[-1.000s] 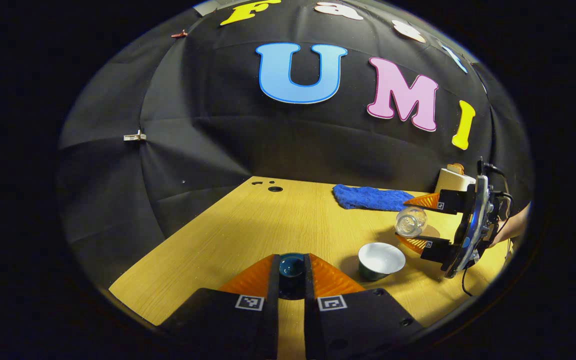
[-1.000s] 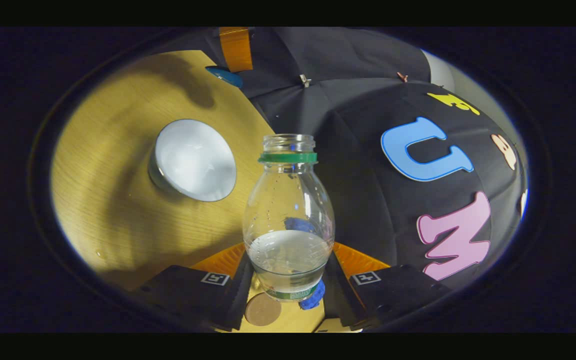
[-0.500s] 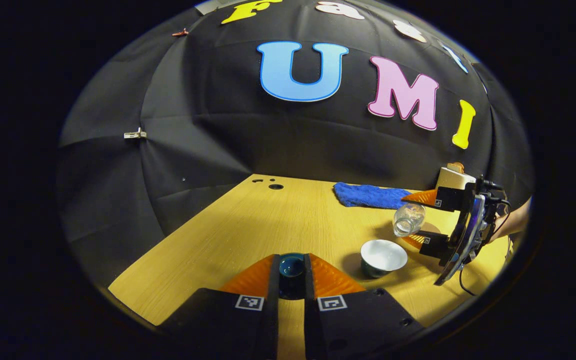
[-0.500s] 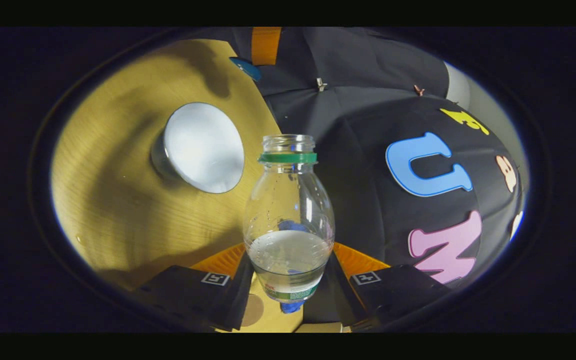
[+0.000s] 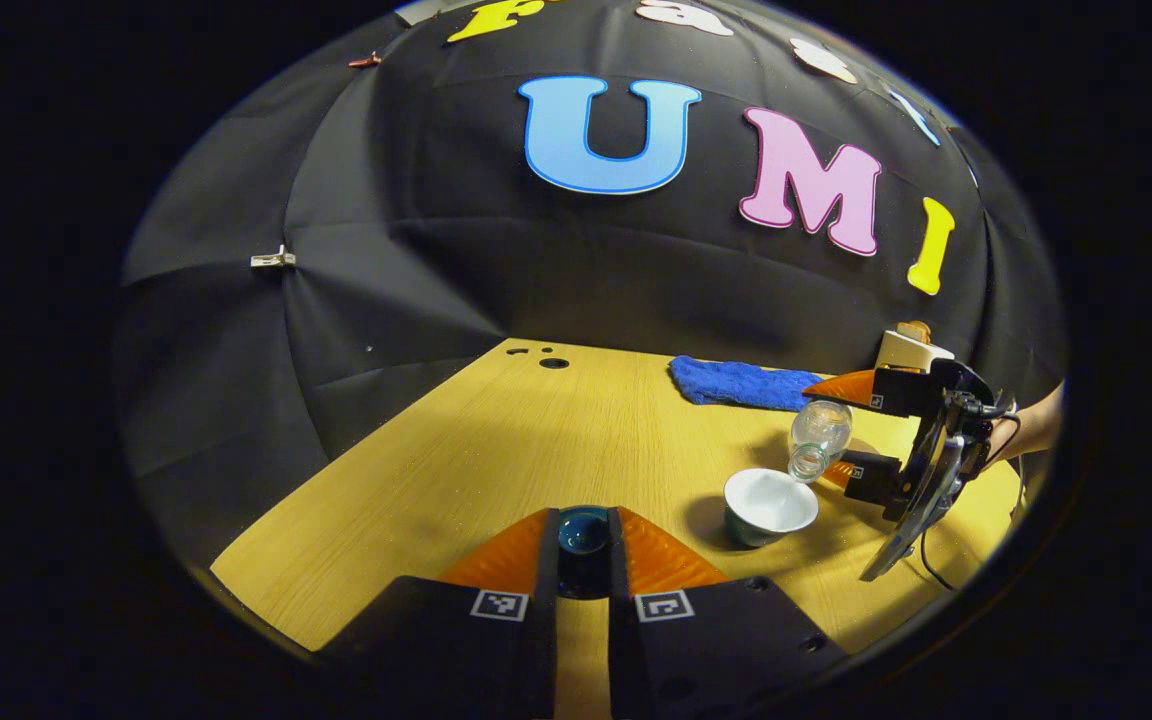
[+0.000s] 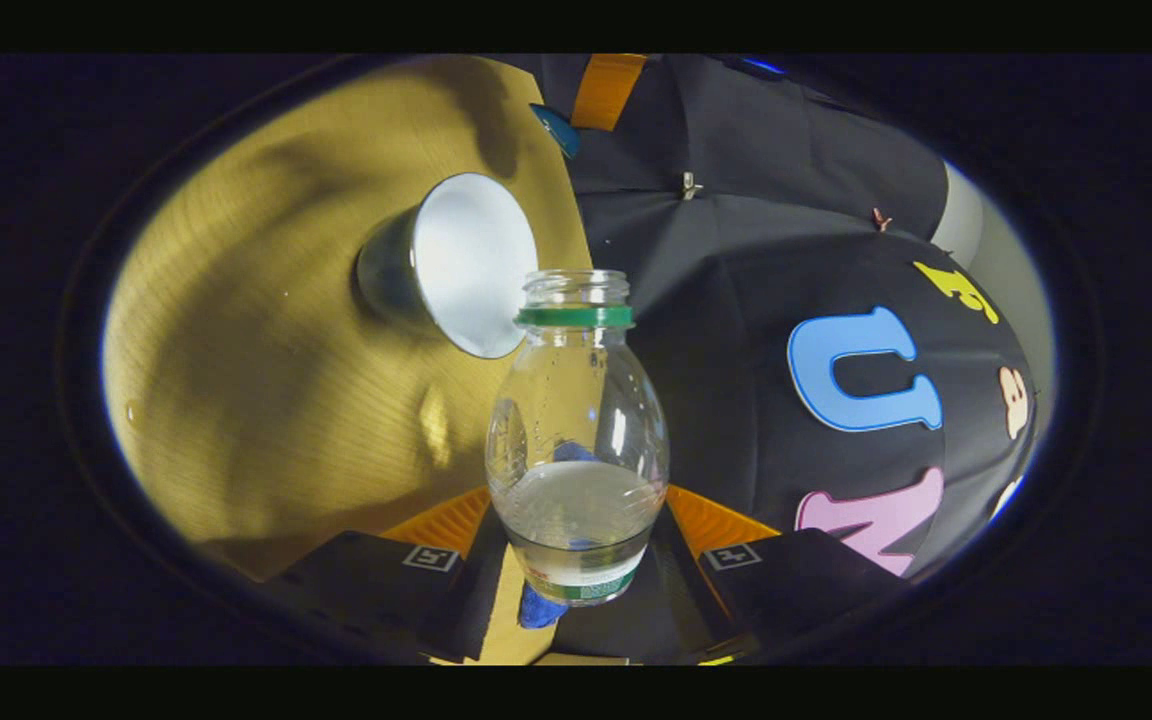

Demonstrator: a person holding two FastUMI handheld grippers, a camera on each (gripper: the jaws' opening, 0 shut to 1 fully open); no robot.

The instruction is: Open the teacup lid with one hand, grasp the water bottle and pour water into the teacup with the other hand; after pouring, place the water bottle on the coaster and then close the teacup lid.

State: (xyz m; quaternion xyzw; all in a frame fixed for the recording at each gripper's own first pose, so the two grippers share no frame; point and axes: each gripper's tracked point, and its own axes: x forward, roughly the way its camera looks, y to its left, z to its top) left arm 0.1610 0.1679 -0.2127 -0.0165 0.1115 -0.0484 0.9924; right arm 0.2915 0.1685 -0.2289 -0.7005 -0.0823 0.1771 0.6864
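Behind teacup [image 5: 769, 505], blue cloth [image 5: 741, 383] & box [image 5: 910, 351] on table [image 5: 496, 460].

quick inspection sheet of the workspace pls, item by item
surface: wooden table, two holes near its far edge
job's things: water bottle uncapped, tipped mouth-down over the open teacup; teacup lid held off the cup
clutter: blue cloth at the far edge
grippers: left gripper shut on the lid; right gripper shut on the bottle
cables: black lead hanging from the right gripper
surroundings: black cloth wall, pinned with clips
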